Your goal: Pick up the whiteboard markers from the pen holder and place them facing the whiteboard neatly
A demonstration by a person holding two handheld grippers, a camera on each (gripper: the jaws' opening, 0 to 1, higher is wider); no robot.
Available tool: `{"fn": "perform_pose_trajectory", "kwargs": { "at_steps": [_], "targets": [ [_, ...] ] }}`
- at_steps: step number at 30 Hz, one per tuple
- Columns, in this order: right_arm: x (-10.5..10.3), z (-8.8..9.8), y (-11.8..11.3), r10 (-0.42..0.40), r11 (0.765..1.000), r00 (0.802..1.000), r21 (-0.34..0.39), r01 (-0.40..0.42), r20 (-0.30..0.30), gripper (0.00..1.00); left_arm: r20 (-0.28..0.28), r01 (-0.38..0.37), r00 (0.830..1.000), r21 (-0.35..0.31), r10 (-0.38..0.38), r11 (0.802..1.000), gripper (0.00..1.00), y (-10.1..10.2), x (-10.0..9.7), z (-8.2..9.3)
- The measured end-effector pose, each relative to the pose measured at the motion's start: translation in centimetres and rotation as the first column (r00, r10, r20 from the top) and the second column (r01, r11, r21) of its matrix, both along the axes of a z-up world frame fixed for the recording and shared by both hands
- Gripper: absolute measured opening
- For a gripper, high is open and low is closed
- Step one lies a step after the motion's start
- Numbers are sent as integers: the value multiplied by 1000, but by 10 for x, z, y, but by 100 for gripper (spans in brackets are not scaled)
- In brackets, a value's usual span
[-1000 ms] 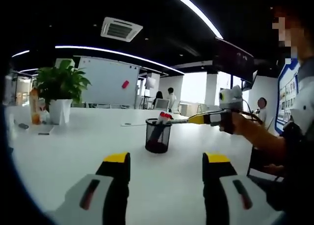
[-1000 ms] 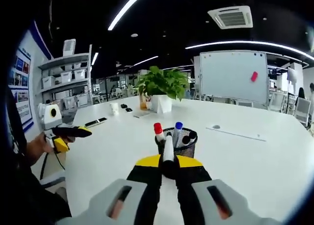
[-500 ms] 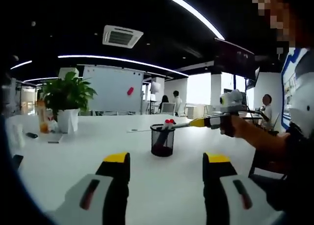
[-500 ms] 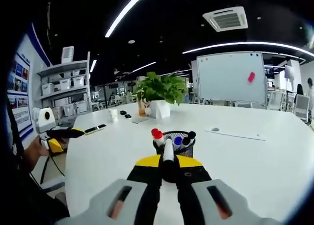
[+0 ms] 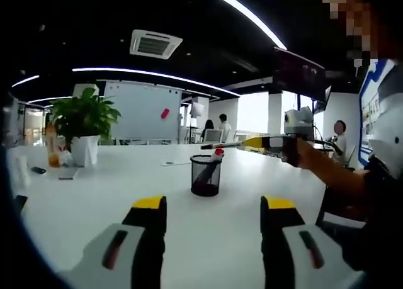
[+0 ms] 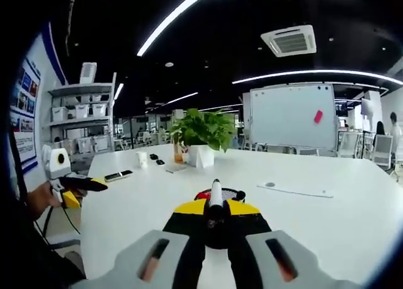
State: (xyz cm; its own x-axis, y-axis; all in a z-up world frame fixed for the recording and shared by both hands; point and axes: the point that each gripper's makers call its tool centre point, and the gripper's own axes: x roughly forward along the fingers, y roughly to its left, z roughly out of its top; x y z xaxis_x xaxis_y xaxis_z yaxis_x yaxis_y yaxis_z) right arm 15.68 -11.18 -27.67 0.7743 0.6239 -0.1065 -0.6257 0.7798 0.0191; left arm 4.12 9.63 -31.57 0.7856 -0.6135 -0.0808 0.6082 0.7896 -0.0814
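My right fingers (image 6: 216, 208) clamped on a marker (image 6: 215, 192) above the pen holder (image 5: 206, 174), my left fingers (image 5: 213, 204) spread wide near the white worktop (image 5: 94, 194)

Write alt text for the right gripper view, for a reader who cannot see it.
The right gripper is shut on a white marker, held above a black mesh pen holder on a white table. Behind stand a potted plant and a whiteboard; at the left edge a hand holds the left gripper.
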Motion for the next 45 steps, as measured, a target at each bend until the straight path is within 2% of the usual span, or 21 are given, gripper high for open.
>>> {"fn": "perform_pose_trajectory", "kwargs": {
  "at_steps": [3,10,21,34,45],
  "targets": [
    [-1,-3,3,-2,1000,1000,-1,2,-4,13,-10,-10,1000,0,10,1000,61,4,-1,-4],
    [-3,6,2,-29,1000,999,1,29,23,13,-3,-13,1000,-12,13,1000,61,9,-4,-4],
    [-2,23,-21,-118,993,990,32,116,78,13,9,0,1000,-16,0,1000,61,6,-4,0],
    [-2,22,-45,-189,981,979,60,185,81,13,7,1,1000,-9,-1,1000,61,3,-7,1],
    [-3,22,-54,-213,976,973,60,209,86,13,4,6,1000,-4,-6,1000,61,-1,-7,0]
  ]
}}
